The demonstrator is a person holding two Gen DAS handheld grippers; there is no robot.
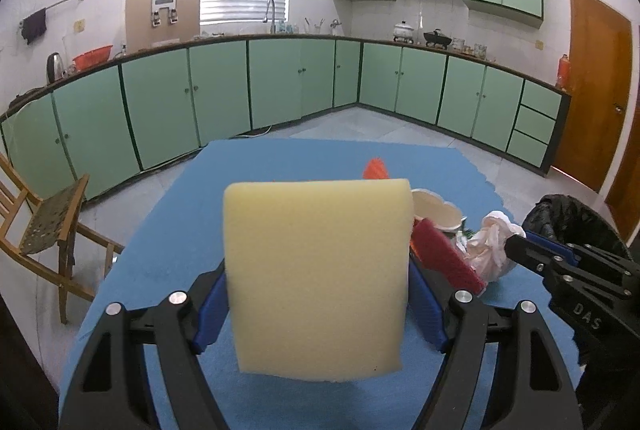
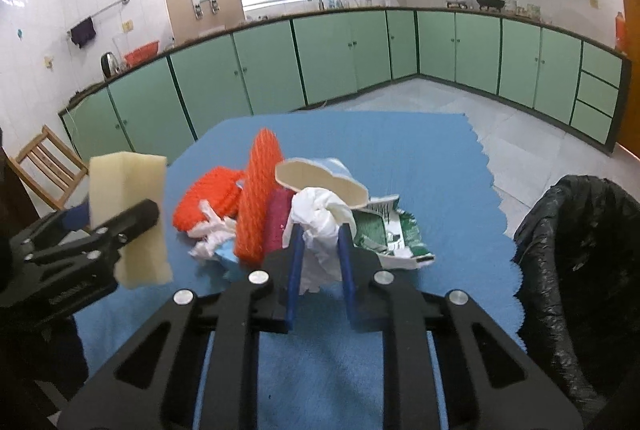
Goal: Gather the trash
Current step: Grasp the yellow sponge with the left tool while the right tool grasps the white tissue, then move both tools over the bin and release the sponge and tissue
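left gripper point(image 1: 318, 294) is clamping a yellow foam block point(image 1: 320, 278), holding it upright above the blue cloth point(image 1: 168, 250). right gripper point(image 2: 320, 230) is pinching a crumpled white bag point(image 2: 320, 226), jaws nearly together on it, at the near edge of the trash pile. orange netting point(image 2: 256, 197), a torn cup point(image 2: 316, 177) and a green wrapper point(image 2: 384, 230) are lying on the cloth. black bin bag point(image 2: 580, 250) is sitting right of the table.

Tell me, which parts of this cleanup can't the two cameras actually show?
- Left wrist view: the yellow foam block hides most of the trash pile behind it.
- Both views: the inside of the black bin bag is cut off by the frame edge.
- Right wrist view: white plastic wad covers the carton behind.
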